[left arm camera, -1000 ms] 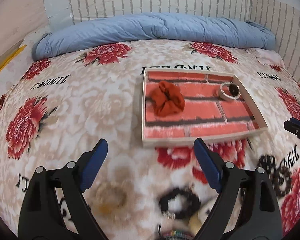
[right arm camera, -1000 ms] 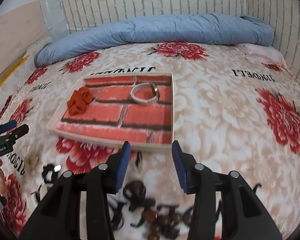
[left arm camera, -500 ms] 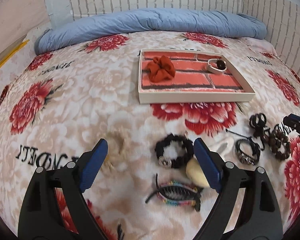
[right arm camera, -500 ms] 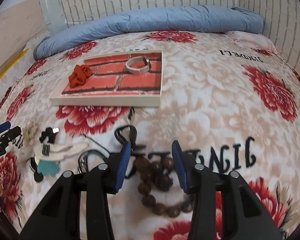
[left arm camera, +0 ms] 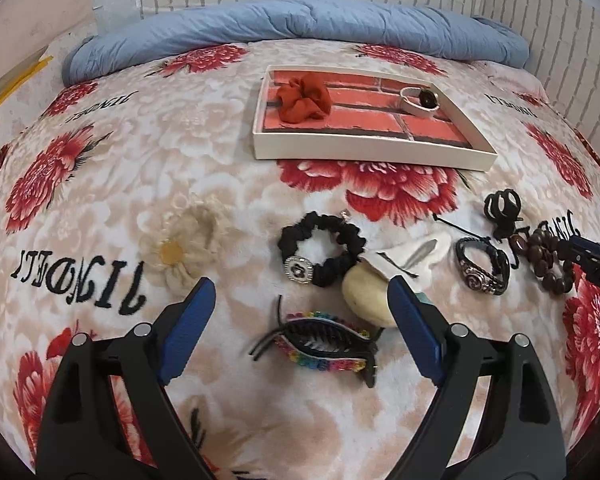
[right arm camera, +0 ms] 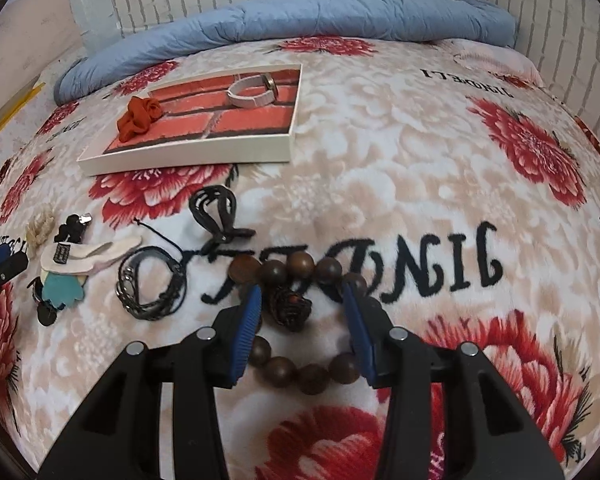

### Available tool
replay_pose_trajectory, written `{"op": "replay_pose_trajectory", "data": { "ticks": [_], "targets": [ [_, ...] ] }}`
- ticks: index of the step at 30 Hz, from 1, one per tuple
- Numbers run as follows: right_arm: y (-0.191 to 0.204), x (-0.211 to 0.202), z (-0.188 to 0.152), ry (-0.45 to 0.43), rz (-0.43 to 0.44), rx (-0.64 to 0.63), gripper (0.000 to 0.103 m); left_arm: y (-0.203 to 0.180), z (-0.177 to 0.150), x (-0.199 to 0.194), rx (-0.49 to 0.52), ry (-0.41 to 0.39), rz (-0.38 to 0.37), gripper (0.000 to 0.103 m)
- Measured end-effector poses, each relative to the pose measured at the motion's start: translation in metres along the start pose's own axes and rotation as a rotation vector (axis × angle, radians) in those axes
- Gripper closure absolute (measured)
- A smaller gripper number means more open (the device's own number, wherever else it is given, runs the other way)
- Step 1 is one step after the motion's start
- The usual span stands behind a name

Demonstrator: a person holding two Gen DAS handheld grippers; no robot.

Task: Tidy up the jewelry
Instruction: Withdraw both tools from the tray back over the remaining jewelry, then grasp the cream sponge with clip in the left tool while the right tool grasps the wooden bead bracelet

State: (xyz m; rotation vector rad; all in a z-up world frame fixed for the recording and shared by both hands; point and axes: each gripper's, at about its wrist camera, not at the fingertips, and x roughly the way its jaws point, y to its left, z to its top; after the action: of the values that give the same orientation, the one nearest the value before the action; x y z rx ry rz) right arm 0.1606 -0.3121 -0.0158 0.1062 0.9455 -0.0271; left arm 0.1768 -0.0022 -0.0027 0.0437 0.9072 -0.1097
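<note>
A bed [left arm camera: 112, 184] spread with a red-flowered blanket carries the scene, a blue duvet [left arm camera: 300, 24] rolled along its far edge. Beyond the clutter sits a shallow white-walled tray [left arm camera: 364, 152] with a brick-print floor, already holding a red scrunchie [left arm camera: 304, 96] and a pale band with a dark stone [left arm camera: 420, 100]. Loose pieces lie in a row short of the tray — a crocheted daisy [left arm camera: 180, 248], a black scrunchie [left arm camera: 322, 250], a rainbow-edged claw clip [left arm camera: 324, 346], a black leather bracelet [right arm camera: 152, 288] and a black claw clip [right arm camera: 216, 212].

The right gripper [right arm camera: 302, 320] hangs over the wooden bead bracelet [right arm camera: 296, 312], its blue fingers [right arm camera: 246, 328] partly apart and astride the loop, gripping nothing; several beads and the knotted charm sit between them. The left gripper [left arm camera: 300, 328] is spread wide and empty, the rainbow clip below its gap.

The bead bracelet looks to be the next piece bound for the tray. Judged from here, a clean pick means lowering until one finger sits inside the loop and one outside, then pinching a single strand — not squeezing the whole ring, which would likely buckle or roll. The plush blanket may snag the fingertips if they dig in.
</note>
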Motion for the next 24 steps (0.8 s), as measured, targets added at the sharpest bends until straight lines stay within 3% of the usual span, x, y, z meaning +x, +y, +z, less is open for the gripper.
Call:
{"op": "replay_pose_trajectory", "data": {
  "ticks": [12,24],
  "targets": [
    [-0.006,0.002,0.004,0.004,-0.002,0.012,0.06,-0.008,0.003,0.01,-0.018,0.024,-0.022,0.018],
    [-0.022,0.015,0.01,0.014,-0.065,0.019,0.06,-0.009,0.009,0.02,-0.034,0.038,-0.04,0.018]
  ]
}}
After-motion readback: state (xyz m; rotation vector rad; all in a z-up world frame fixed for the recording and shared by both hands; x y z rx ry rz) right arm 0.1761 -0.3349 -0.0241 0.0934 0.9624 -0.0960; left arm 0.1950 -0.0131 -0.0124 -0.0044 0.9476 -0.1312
